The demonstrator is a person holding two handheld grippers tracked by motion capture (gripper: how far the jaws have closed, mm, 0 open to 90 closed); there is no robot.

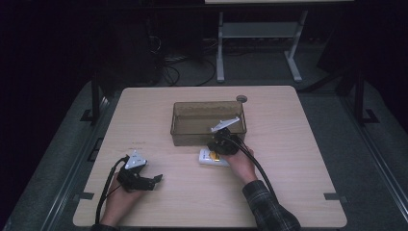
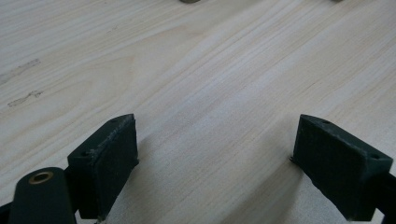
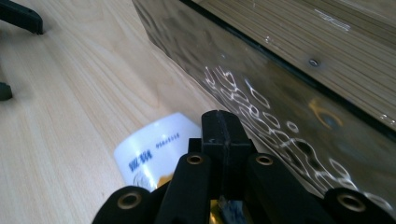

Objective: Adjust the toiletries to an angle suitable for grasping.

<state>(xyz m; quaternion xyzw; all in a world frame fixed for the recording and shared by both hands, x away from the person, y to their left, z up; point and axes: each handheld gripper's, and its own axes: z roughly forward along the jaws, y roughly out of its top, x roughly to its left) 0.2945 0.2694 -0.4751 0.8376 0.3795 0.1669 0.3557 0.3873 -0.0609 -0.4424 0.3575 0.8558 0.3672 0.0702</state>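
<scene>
A white packet (image 1: 211, 158) with yellow and blue print lies flat on the wooden table (image 1: 288, 183), just in front of a clear brownish bin (image 1: 208, 103). My right gripper (image 1: 217, 144) hovers over the packet's far edge, next to the bin's front wall. In the right gripper view its jaws (image 3: 224, 126) are pressed together, with the packet (image 3: 149, 149) under them and the bin wall (image 3: 261, 93) on the right. Whether a packet edge is pinched I cannot tell. My left gripper (image 1: 156, 179) rests near the front left, open over bare wood (image 2: 215, 154).
The bin stands at mid-table and looks empty. A small round grommet (image 1: 241, 98) sits in the tabletop behind it. Desk legs and cables lie on the dark floor beyond the far edge.
</scene>
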